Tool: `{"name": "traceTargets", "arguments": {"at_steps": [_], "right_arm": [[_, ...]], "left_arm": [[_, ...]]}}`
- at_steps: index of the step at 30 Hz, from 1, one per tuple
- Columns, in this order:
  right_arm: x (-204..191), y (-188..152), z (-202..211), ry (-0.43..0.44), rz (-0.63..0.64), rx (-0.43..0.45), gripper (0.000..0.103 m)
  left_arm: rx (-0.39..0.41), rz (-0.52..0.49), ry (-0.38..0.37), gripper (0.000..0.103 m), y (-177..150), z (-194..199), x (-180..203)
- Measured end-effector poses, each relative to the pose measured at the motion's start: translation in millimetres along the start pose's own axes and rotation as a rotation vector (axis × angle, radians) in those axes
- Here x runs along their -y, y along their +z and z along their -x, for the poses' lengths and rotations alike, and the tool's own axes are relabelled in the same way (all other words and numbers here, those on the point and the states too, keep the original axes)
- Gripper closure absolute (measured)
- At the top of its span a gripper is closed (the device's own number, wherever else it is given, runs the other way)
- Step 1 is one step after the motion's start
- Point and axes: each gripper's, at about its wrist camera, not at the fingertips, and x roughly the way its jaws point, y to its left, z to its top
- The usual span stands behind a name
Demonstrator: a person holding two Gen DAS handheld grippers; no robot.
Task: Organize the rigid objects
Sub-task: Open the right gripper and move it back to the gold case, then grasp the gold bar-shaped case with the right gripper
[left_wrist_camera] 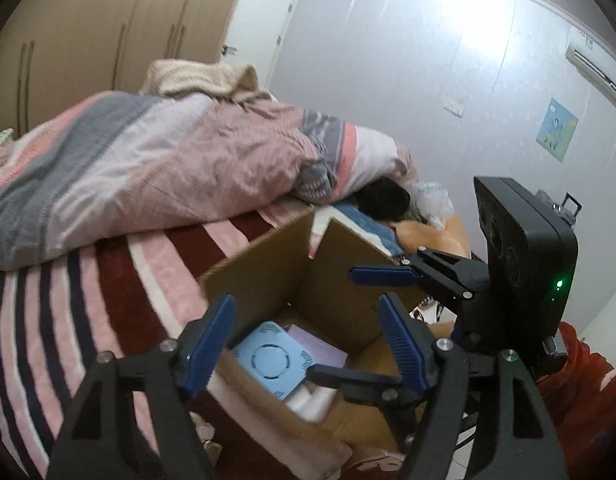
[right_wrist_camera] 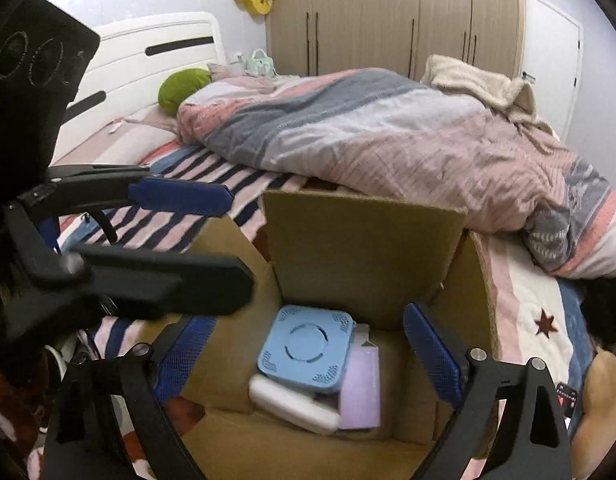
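On the left, the left hand-held gripper (left_wrist_camera: 308, 344) hangs over the open cardboard box (left_wrist_camera: 267, 272) on the bed (left_wrist_camera: 67, 300). Its blue fingers (left_wrist_camera: 209, 344) stand fairly wide apart with nothing between them.

In the middle, down in the box, lies the blue square gadget (right_wrist_camera: 305, 346). It rests on top of a purple flat thing (right_wrist_camera: 364, 392) and partly on a white rounded case (right_wrist_camera: 291, 404). So the blue one sits on a small pile and not flat on the bottom.

On the right, the right hand-held gripper (right_wrist_camera: 308, 364) also hangs over the box. Its fingers are very wide and hold nothing.

What could go wrong? The two grippers are very close. In the right view, the left one's fingers cross right in front. If either moves fast, they could bump each other.

The blue gadget could slide off the pile if something pokes it, because it looks a bit tilted.

The tall box flap (right_wrist_camera: 364, 248) stands up at the back. A gripper going out that way could catch it and tip the box on the soft bed.

The big quilt (right_wrist_camera: 388, 140) lies near the box and could snag a finger too.
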Motion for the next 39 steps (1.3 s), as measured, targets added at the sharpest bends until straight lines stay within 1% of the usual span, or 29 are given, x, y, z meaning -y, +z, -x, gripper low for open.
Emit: {"name": "traceTargets", "arguments": {"at_steps": [3, 6, 10, 13, 16, 17, 19, 20, 22, 24, 26, 28, 30, 32, 34, 36, 37, 39], "right_arm": [[-17, 7, 11, 0.022, 0.033, 0.037, 0.009], [-39, 14, 21, 0.114, 0.052, 0.070, 0.009], [-84, 23, 25, 0.229, 0.110, 0.089, 0.009], [-123, 24, 16, 0.322, 0.169, 0.068, 0.009], [-159, 18, -7, 0.423, 0.201, 0.011, 0.009], [-169, 15, -16, 0.437, 0.219, -0.012, 0.009], [-191, 6, -36, 0.433, 0.267, -0.066, 0.009], [-199, 0, -48, 0.416, 0.288, -0.102, 0.009], [-205, -12, -68, 0.381, 0.295, -0.166, 0.009], [-202, -23, -89, 0.351, 0.280, -0.222, 0.009], [-195, -34, -108, 0.267, 0.268, -0.274, 0.009], [-184, -41, -119, 0.186, 0.266, -0.292, 0.009], [-172, -47, -130, 0.129, 0.251, -0.324, 0.009], [-162, -51, -139, 0.111, 0.221, -0.364, 0.009], [-150, -52, -150, 0.124, 0.183, -0.405, 0.009], [-145, -56, -154, 0.123, 0.169, -0.416, 0.009], [-143, -57, -156, 0.108, 0.170, -0.416, 0.008], [-141, -60, -160, 0.119, 0.166, -0.418, 0.006]], "left_arm": [[0.056, 0.022, 0.040, 0.029, -6, 30, -10], [0.106, 0.044, 0.099, 0.029, -19, 64, -25], [0.146, 0.074, 0.183, 0.028, -44, 100, -48], [0.166, 0.111, 0.221, 0.028, -68, 124, -69], [0.178, 0.142, 0.273, 0.028, -94, 142, -91], [0.177, 0.148, 0.283, 0.028, -100, 144, -95], [0.176, 0.171, 0.305, 0.028, -117, 149, -108], [0.175, 0.185, 0.309, 0.028, -125, 151, -114], [0.172, 0.194, 0.313, 0.021, -139, 150, -123], [0.166, 0.196, 0.316, 0.021, -150, 147, -128], [0.151, 0.200, 0.311, 0.021, -159, 140, -134], [0.136, 0.198, 0.302, 0.021, -167, 130, -137], [0.127, 0.204, 0.289, 0.021, -174, 123, -140], [0.119, 0.210, 0.278, 0.021, -178, 118, -141], [0.112, 0.212, 0.279, 0.021, -180, 113, -142], [0.108, 0.217, 0.281, 0.021, -181, 111, -144], [0.106, 0.220, 0.280, 0.021, -183, 110, -146], [0.105, 0.225, 0.280, 0.021, -185, 110, -148]]}}
